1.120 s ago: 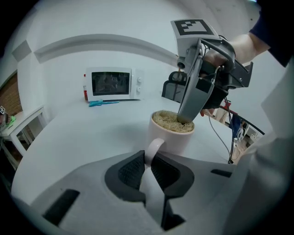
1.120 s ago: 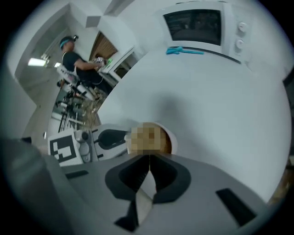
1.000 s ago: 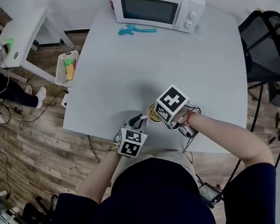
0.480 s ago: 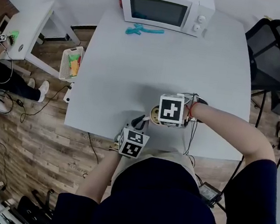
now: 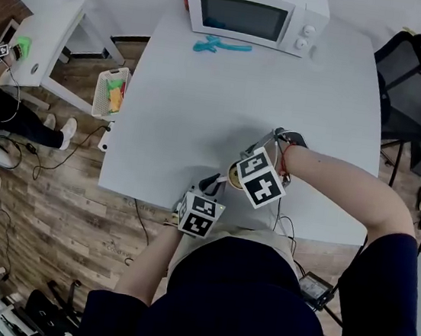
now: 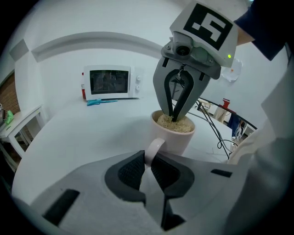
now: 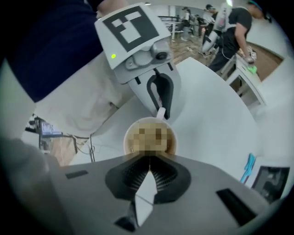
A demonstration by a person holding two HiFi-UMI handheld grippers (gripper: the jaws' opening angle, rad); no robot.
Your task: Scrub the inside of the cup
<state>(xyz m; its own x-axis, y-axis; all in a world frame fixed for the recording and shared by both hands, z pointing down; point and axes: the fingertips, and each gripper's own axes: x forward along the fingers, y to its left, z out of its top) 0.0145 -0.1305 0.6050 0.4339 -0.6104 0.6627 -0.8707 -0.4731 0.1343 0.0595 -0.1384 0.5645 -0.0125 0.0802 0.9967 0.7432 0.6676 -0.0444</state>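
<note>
Left gripper (image 6: pixel 148 167), held in the person's left hand, is clamped on the handle (image 6: pixel 155 148) of a pale cup (image 6: pixel 177 137). Its two dark pads press the handle from either side. The cup stands upright on a white table (image 5: pixel 203 109), close to the table's near edge and about midway along it. The right gripper (image 6: pixel 173 115) points straight down into the cup from above. Its jaws are drawn together at the tips and closed on a tan, fibrous scrubber (image 6: pixel 181 125) that fills the cup's mouth. At the table's far edge sits a white microwave (image 5: pixel 254 12), with a teal tool (image 5: pixel 221 46) lying just in front of it. A black chair (image 5: pixel 419 72) stands beside the table's far right corner.
</note>
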